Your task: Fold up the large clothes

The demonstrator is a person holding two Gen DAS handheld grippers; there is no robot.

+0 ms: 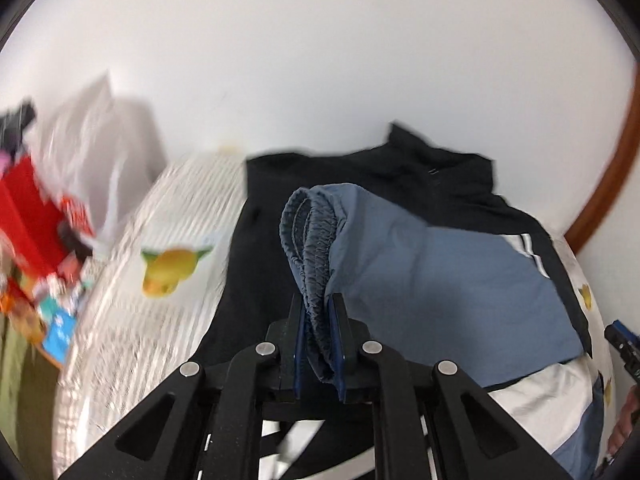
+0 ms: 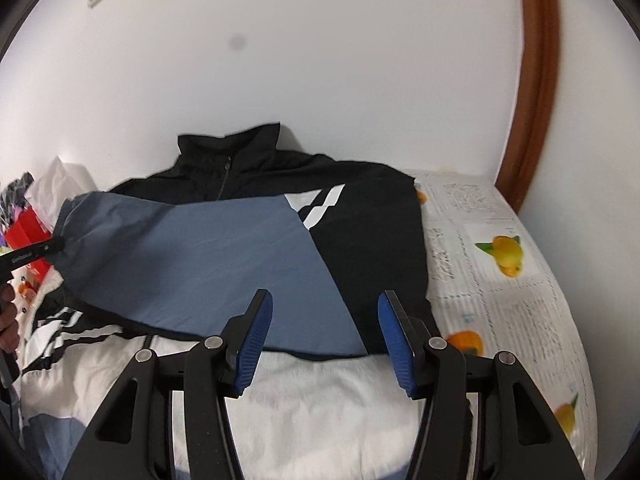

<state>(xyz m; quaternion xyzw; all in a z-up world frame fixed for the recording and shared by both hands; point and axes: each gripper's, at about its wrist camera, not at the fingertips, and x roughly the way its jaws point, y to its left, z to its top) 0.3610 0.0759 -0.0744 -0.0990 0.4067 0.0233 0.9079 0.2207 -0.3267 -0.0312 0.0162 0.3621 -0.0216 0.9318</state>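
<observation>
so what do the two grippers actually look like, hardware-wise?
Both match: the left gripper and right gripper have matte black linkage arms with triangular cutouts, round silver pivot pins, and ribbed blue pads on the black fingers. No cables visible. The left gripper's side carries small white lettering, unreadable in the right wrist view.

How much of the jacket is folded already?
Just the start. The jacket lies flat on the bed, zipped up. The left tool is pinching the cuff of the blue sleeve, carrying it across the chest. The right tool hangs open and empty. The other sleeve and the bottom half are not folded yet.
</observation>
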